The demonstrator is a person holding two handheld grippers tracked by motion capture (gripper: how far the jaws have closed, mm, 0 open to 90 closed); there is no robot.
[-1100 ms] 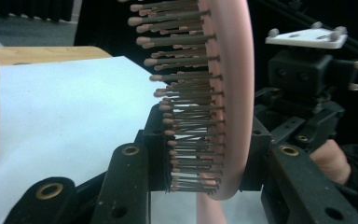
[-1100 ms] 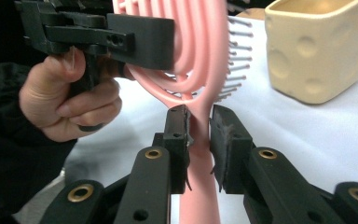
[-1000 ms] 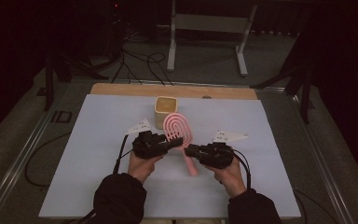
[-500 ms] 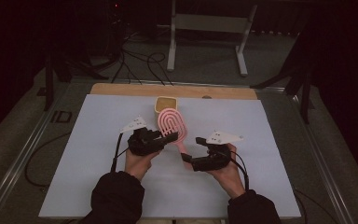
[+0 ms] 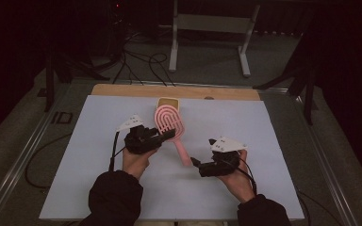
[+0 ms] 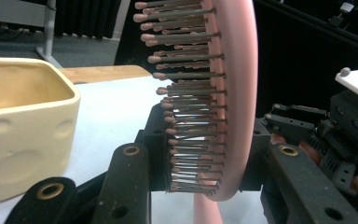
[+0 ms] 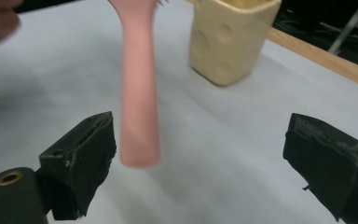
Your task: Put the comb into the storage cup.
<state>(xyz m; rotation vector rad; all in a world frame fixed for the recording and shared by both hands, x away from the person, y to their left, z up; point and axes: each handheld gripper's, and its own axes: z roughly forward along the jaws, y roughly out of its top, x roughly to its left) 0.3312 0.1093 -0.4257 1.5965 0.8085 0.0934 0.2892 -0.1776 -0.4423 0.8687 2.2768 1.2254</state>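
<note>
Room: dark workshop, black surroundings, cables on the floor, a grey metal stand beyond the table.
Surface: white table [image 5: 99,188] with a wooden strip along its far edge.
Item 1, pink hairbrush [image 5: 169,126]: oval vented head, rows of tipped bristles, straight handle. It is lifted off the table with its head toward the far side and its handle slanting back toward the person.
Item 2, yellow cup [image 5: 168,103]: squarish, dimpled like cheese, open top, standing upright near the far edge. In the high view the brush head sits just in front of it and partly covers it; whether they touch, I cannot tell.
Left gripper [image 5: 168,135]: closed across the lower part of the brush head. The left gripper view shows one jaw against the bristle side and one behind the pink back, so this gripper alone carries the brush.
Right gripper [image 5: 194,161]: jaws wide apart, holding nothing. In the right gripper view the handle end hangs close to one jaw, not between the pads and not touching them.
Hands: one behind each gripper, dark sleeves entering from the near edge.
Done, as judged: the brush is picked up, gripped securely by the head, and brought close to the cup.
Left, as judged: the handle end is not yet over the cup's opening; the brush probably needs tipping upright and lowering handle-first into the cup, then releasing.
Risk, as judged: a grip on bristles may slip during tilting.
</note>
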